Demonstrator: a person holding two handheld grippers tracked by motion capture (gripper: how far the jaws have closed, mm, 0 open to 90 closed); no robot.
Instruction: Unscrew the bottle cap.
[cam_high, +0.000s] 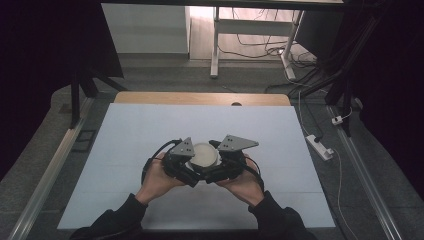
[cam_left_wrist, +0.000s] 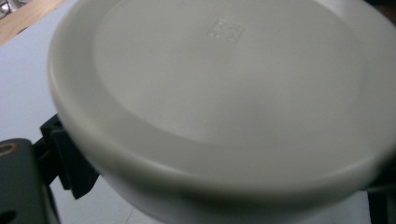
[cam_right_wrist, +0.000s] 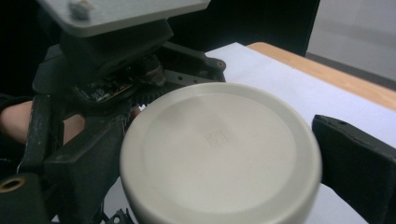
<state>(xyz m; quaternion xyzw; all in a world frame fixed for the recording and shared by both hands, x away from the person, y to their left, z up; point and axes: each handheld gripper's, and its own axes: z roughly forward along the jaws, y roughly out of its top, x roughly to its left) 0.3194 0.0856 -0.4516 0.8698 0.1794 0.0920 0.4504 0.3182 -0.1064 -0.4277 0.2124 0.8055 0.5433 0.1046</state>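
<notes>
At mid-desk (cam_high: 125, 150), both the left gripper (cam_high: 187, 162) and right gripper (cam_high: 220, 162) clamped the white jar (cam_high: 205, 155) from opposite sides, apparently steadying body against lid for twisting.

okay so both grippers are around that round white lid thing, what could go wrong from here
1. The white round lid looks smooth and curved at the rim, so the right gripper, whose jaws flank its sides, might slip off when it squeezes or twists.
2. The left gripper and right gripper crowd together at the lid, so their bodies or cables could collide.
3. Opposing pulls could tip or drop it onto the white table cover.
</notes>
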